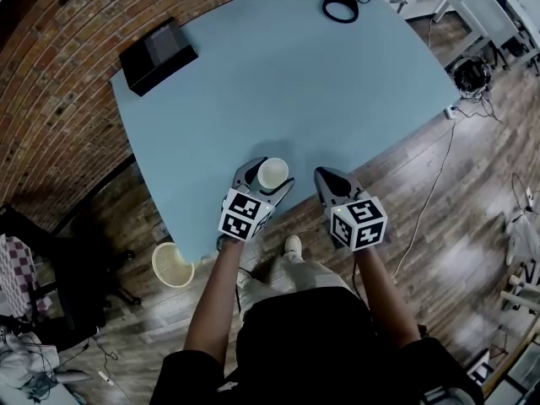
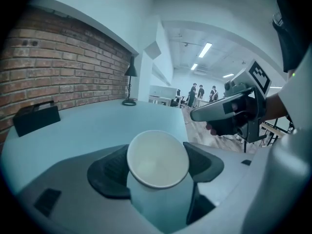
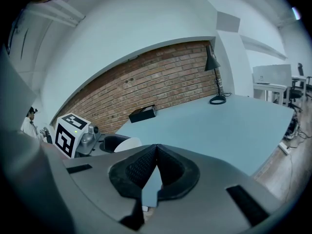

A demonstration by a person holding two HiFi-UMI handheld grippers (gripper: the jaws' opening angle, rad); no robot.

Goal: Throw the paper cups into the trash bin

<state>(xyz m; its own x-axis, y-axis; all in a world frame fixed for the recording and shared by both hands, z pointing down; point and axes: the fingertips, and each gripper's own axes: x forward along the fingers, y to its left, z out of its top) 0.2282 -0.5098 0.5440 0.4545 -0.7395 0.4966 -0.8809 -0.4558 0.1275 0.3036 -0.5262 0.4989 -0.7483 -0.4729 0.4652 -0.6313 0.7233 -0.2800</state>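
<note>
On the wooden floor at the far left, just off the tabletop's (image 1: 337, 91) near corner, stands the trash bin (image 1: 173, 264), a pale mesh basket with its mouth up. We can make out only its own mesh inside. Further back, on the far left corner of the blue tabletop, sits a black box (image 1: 158, 55), closed as far as we can tell, so we cannot see inside it.

Moving right, the left hand-held gripper (image 1: 266, 180) is clamped on the paper cup (image 1: 272, 173). One dark pad presses each side of the cup wall just under the rim, and the rim stands above the pads. The cup is over the near edge of the tabletop, well apart from the bin down on the floor. Its long axis runs roughly vertical, with the open mouth up and tipped slightly back toward the gripper's body (the head view looks almost straight into it). Its inside shows plain white. The jaws hide its base, so we cannot tell whether it touches the tabletop.

Just beside it, the right hand-held gripper (image 3: 156, 151) is clenched pad to pad on nothing and pointed out over the tabletop. At the far edge stands a black desk lamp (image 2: 130, 72).
</note>
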